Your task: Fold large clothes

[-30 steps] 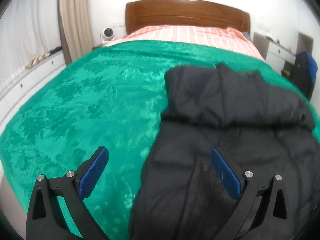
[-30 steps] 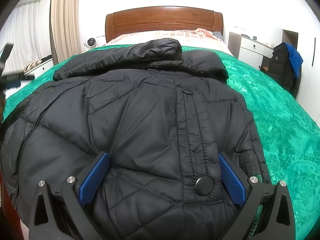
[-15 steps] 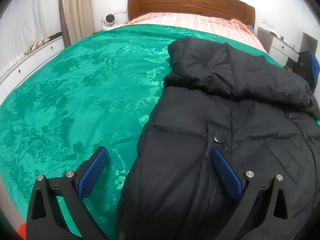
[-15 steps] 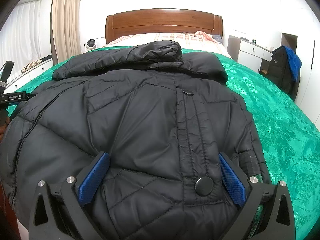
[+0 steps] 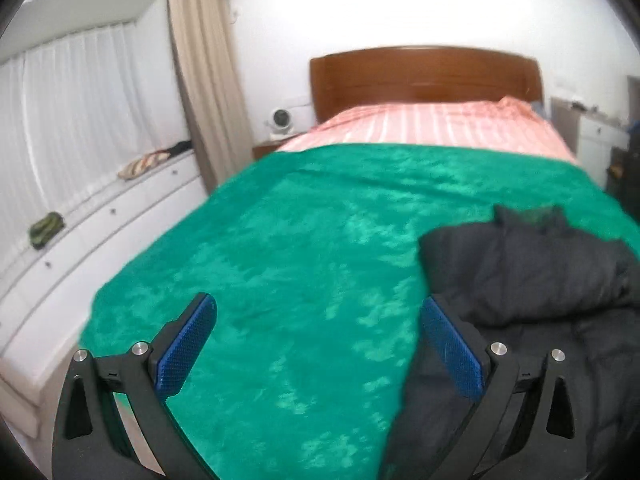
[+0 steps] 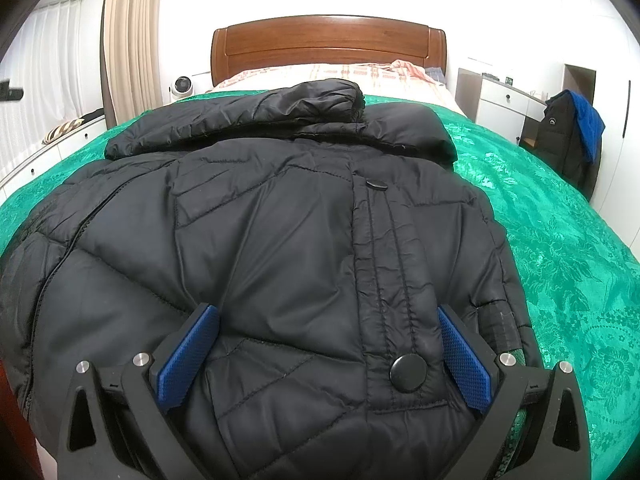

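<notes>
**Black padded jacket spread on a green bedspread**

Where the green bedspread (image 6: 560,240) covers most of the bed, a black jacket (image 6: 280,240) lies flat near the foot end, front side up. Its shell is a smooth, slightly shiny quilted cloth with stitched seams that mark off puffy panels. A stitched strip runs down the front with two round black snap buttons (image 6: 409,367), and the hood or collar is bunched in a thick roll at the far end.

The right gripper (image 6: 324,352) stands wide open just over the jacket's near hem, its blue ribbed pads (image 6: 464,364) apart on either side of the front strip, holding nothing. The left gripper (image 5: 320,344) is also spread open and empty, above the bedspread beside the jacket's left edge; that view is blurred.

The bedspread has a soft sheen and a woven leaf pattern. Beyond it shows a pink striped sheet (image 5: 420,124) and a curved, polished wooden headboard (image 6: 328,44). White drawers (image 5: 100,224) run under a window with sheer curtains, a beige drape (image 5: 200,80) hangs at the corner, and another dark coat (image 6: 572,140) with blue cloth hangs by a white cabinet.
</notes>
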